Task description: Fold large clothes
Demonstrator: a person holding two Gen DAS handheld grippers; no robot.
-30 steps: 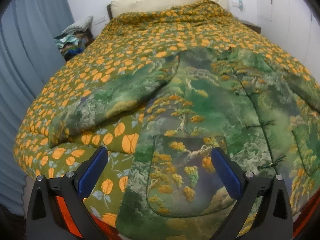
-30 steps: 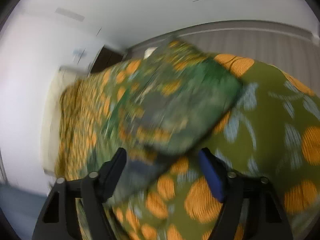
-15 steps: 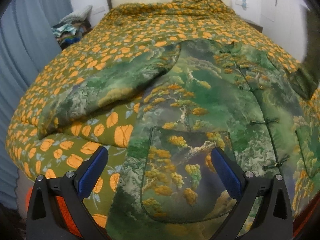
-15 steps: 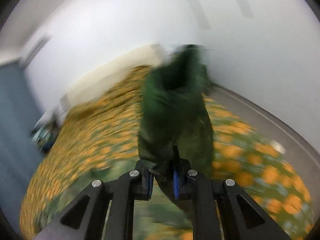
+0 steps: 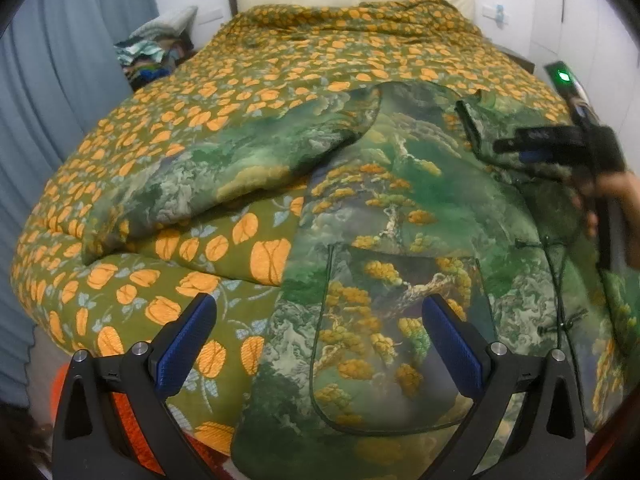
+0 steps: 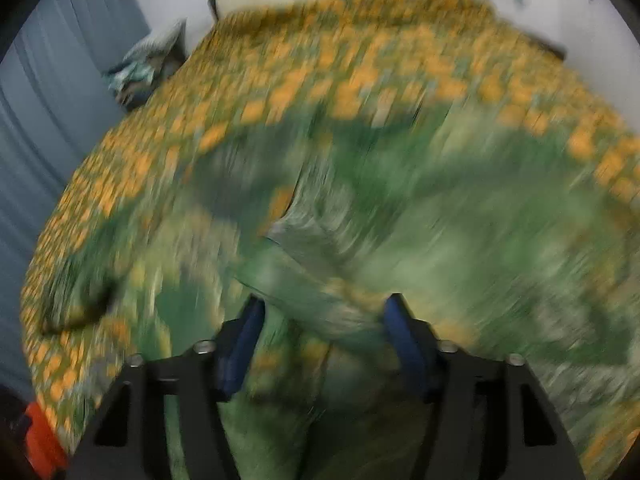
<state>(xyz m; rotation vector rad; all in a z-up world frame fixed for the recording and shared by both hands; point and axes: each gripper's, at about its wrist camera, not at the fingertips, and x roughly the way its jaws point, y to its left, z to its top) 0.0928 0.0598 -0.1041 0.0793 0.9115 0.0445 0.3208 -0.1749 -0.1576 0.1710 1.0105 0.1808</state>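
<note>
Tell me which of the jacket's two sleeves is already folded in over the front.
The sleeve beside the right gripper, near the collar: it lies across the jacket. The other sleeve stretches out over the bedspread.

Left gripper (image 5: 318, 346) jaws gape wide; right gripper (image 6: 322, 344) jaws (just opening) stand apart.
</note>
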